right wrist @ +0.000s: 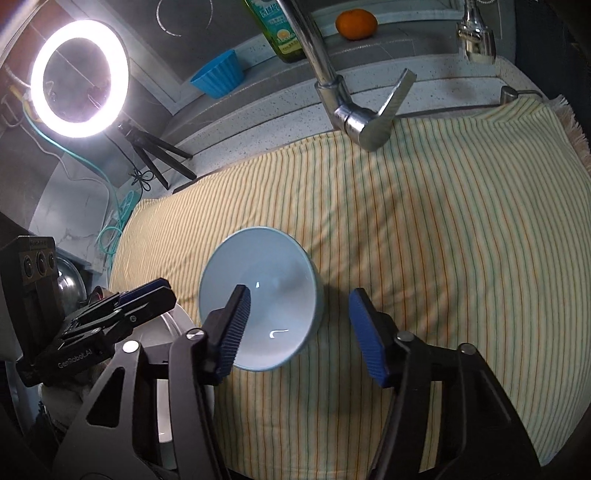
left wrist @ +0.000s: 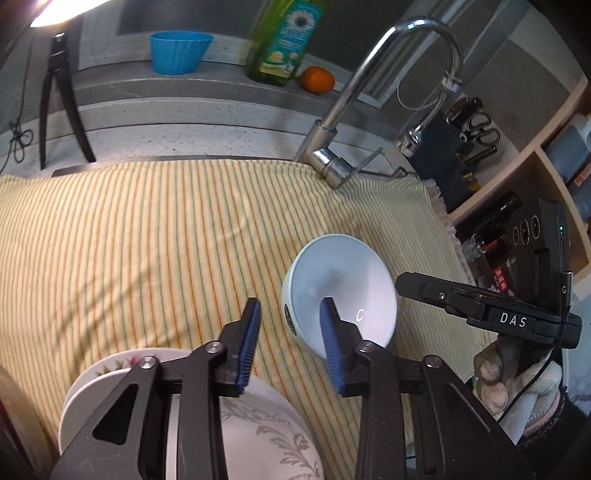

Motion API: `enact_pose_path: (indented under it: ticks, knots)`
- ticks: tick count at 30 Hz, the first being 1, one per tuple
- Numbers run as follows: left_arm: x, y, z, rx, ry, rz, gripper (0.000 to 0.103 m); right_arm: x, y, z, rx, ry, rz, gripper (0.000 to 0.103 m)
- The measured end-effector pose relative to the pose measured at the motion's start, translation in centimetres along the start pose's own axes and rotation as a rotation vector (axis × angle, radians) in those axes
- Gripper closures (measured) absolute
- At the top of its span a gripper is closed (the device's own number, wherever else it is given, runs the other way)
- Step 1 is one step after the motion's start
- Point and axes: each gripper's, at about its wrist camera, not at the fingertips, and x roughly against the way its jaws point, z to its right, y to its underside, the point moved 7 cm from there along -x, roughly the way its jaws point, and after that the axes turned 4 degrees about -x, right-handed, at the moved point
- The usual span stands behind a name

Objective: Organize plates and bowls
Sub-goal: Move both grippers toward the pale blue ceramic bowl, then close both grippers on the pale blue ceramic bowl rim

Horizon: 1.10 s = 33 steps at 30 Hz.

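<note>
A pale blue bowl (left wrist: 343, 280) (right wrist: 258, 295) sits upright on a yellow striped cloth (left wrist: 147, 240) (right wrist: 443, 240). My right gripper (right wrist: 299, 314) straddles the bowl's right wall, one pad above the inside and one outside. The pads stand clear of the wall, so it is open. In the left wrist view the right gripper (left wrist: 406, 286) comes in from the right, held by a gloved hand (left wrist: 491, 376). My left gripper (left wrist: 290, 310) (right wrist: 155, 291) hovers left of the bowl with a narrow gap and nothing gripped. Below it lie floral white plates (left wrist: 266, 435) (right wrist: 166, 369).
A chrome faucet (left wrist: 332, 140) (right wrist: 351, 114) rises at the cloth's far edge. On the ledge behind stand a blue cup (left wrist: 179, 51) (right wrist: 218, 79), a green bottle (left wrist: 284, 40) and an orange (left wrist: 318, 79) (right wrist: 356, 24). A ring light (right wrist: 79, 77) on a tripod stands at the left and shelves (left wrist: 535, 177) at the right.
</note>
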Motion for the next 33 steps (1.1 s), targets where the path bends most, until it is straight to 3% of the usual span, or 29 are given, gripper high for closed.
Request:
enact_pose_path:
  ticks: [9,19,33]
  knots:
    - [-2.2,0.0,0.1,0.0,-0.002,-0.046,0.087,-1.2,0.7,1.0,-0.019,-0.025,-0.034,0.069]
    - [-2.9,0.0,0.2,0.001,0.005,-0.067,0.092,-2.1,1.0,1.3,-0.04,-0.047,-0.064,0.089]
    - [-0.9,-0.4,0.2,0.017,0.02,-0.028,0.092,-1.1,0.4,0.1,-0.042,-0.047,-0.047,0.09]
